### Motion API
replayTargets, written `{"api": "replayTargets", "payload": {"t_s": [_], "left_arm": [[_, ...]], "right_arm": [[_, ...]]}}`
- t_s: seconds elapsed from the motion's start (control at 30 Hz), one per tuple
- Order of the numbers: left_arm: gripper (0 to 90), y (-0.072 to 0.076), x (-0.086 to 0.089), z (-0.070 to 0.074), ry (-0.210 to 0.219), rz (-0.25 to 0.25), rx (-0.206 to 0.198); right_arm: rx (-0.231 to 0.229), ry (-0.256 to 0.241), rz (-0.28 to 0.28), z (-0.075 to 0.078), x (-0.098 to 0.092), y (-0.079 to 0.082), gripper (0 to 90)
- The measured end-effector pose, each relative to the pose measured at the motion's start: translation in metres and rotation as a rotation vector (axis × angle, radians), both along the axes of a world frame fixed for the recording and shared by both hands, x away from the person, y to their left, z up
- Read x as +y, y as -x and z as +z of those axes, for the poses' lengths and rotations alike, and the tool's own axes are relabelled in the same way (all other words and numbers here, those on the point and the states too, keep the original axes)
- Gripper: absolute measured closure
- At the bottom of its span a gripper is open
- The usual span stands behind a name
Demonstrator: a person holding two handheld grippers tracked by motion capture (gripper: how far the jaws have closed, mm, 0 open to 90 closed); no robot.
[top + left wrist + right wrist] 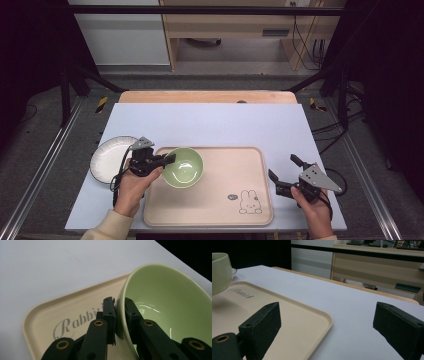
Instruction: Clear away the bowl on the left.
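The left gripper (169, 160) had pinched the green bowl's (183, 167) rim over the tray's (215, 200) left end. Glazed and slick, probably breakable, so the rim looked the sensible hold. The right gripper (284, 174) gaped wide, empty.

Far half of the white table (210, 122) is bare, open passage across its whole width. Beige tray (210, 200) takes the near centre; its low rim (325, 322) is the only step to cross. Tray's right and near part is free apart from the printed rabbit. Green bowl (183, 167) sits over the tray's far-left corner, pinched at its rim by the left gripper (167, 160), blocking that corner. White plate (107, 157) sits just left of the tray, so the left edge is tight. Right gripper (284, 172), jaws wide apart, occupies the strip right of the tray.
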State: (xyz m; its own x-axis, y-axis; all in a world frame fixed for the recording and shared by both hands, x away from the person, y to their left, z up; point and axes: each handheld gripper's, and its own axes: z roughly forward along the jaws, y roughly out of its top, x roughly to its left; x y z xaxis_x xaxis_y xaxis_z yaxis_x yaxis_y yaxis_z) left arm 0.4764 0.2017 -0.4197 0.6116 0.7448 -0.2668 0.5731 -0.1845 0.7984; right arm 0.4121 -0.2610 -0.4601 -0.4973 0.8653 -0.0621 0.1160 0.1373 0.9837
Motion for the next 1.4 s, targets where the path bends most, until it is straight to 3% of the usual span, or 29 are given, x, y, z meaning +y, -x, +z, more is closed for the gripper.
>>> {"api": "replayTargets", "payload": {"t_s": [0.27, 0.47, 0.83, 1.03, 1.4], "left_arm": [[82.1, -0.006, -0.014, -0.007, 0.014, -0.023, 0.026], [82.0, -0.007, -0.022, -0.011, -0.007, -0.032, 0.033], [82.0, -0.004, -0.038, -0.018, 0.0, -0.075, 0.051], [81.9, 0.0, -0.047, -0.019, -0.027, -0.099, 0.049], [81.8, 0.0, -0.059, -0.021, -0.027, -0.122, 0.058]], "right_arm": [[0.006, 0.002, 0.001, -0.002, -0.003, -0.003, 7.9], [0.002, 0.004, 0.001, -0.001, -0.004, -0.002, 7.9], [-0.003, 0.01, 0.005, 0.0, -0.002, -0.003, 7.9], [-0.004, 0.008, 0.013, 0.0, 0.0, -0.005, 7.9], [-0.009, 0.006, 0.008, 0.0, -0.003, -0.005, 7.9]]}}
